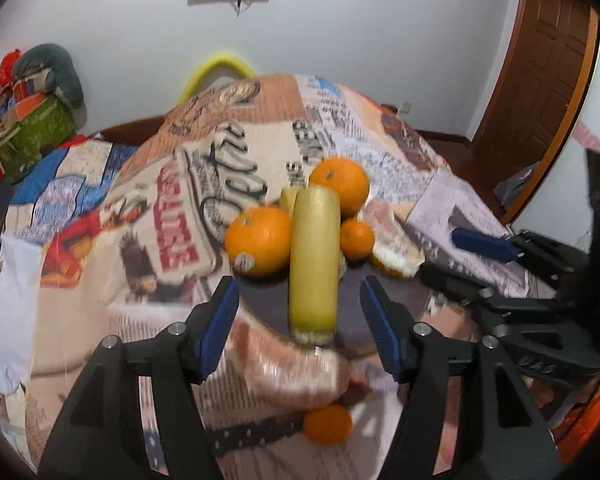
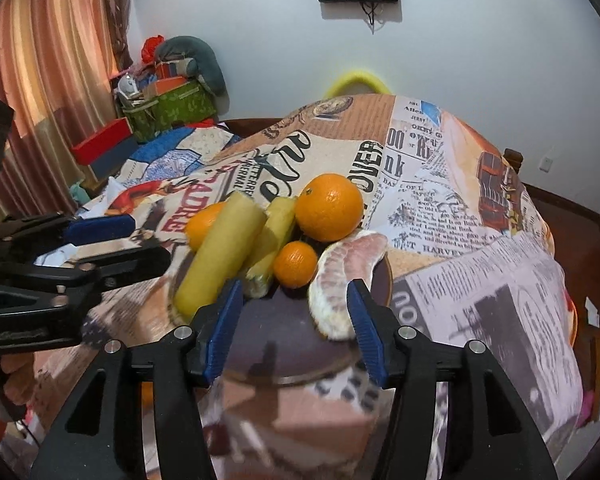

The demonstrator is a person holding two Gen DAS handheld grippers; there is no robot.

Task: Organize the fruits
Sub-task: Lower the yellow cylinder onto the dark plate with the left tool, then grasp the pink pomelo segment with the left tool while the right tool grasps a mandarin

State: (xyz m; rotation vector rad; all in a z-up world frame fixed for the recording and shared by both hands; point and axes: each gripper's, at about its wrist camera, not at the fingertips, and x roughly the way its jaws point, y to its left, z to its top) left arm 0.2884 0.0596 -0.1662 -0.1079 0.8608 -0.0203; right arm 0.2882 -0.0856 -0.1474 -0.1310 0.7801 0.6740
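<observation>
Dark round plate point(image 2: 382, 280) on the newsprint-patterned tablecloth point(image 2: 480, 240) holds the fruit. Pale yellow-green cylindrical piece point(image 1: 314, 260) lies at plate centre; large orange point(image 2: 329, 207) at 12 o'clock; peeled pomelo segment point(image 2: 346, 280) at 3 o'clock. Left gripper point(image 1: 300, 316) stands parted, pads clear of the cylinder. Right gripper point(image 2: 296, 320) stands parted, empty.

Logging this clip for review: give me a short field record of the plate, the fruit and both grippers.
plate: dark plate on the newspaper-print cloth
on plate: three oranges, two yellow sticks, pomelo wedge
off plate: small orange on the cloth, nearer the camera
left gripper: open, astride the long yellow stick, pads clear of it
right gripper: open, holding nothing
</observation>
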